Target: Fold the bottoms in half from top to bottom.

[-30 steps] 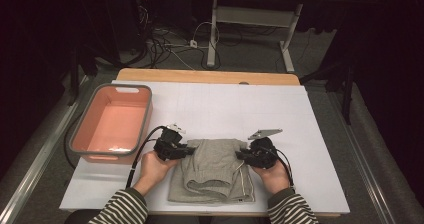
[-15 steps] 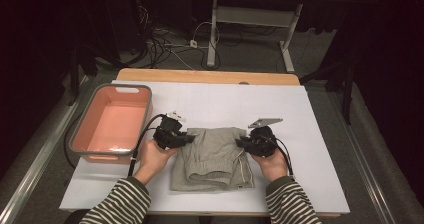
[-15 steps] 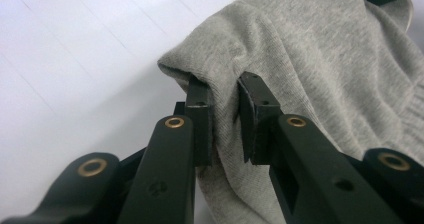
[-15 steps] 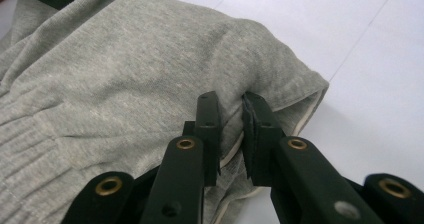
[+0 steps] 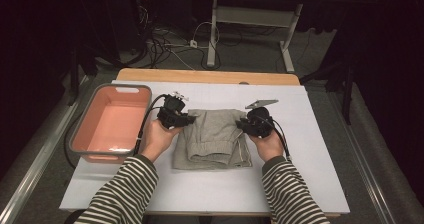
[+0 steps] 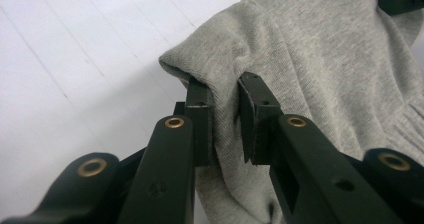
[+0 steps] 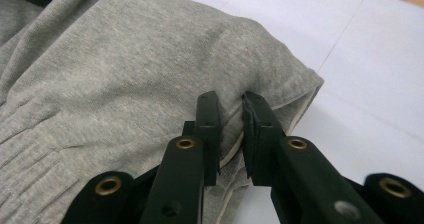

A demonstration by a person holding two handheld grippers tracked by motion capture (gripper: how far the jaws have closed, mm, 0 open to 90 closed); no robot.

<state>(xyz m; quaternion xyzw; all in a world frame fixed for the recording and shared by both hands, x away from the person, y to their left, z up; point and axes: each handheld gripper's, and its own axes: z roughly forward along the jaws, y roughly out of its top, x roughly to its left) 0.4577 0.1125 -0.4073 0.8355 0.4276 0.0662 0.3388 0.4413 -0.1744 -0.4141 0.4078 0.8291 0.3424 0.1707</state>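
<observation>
left gripper (image 5: 192, 118): held in the left hand (image 5: 159, 139); jaws drawn nearly together, fabric pinched between them | right gripper (image 5: 241, 124): held in the right hand (image 5: 270, 143); jaws likewise clamped on fabric | both pointed inward, tips facing each other; forearms in striped sleeves

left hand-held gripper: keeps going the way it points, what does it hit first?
The grey garment: the left hand-held gripper is already clamped on a fold of it and points across the cloth. Beyond that, probably the right hand-held gripper at the opposite edge, though depth is hard to judge.
</observation>
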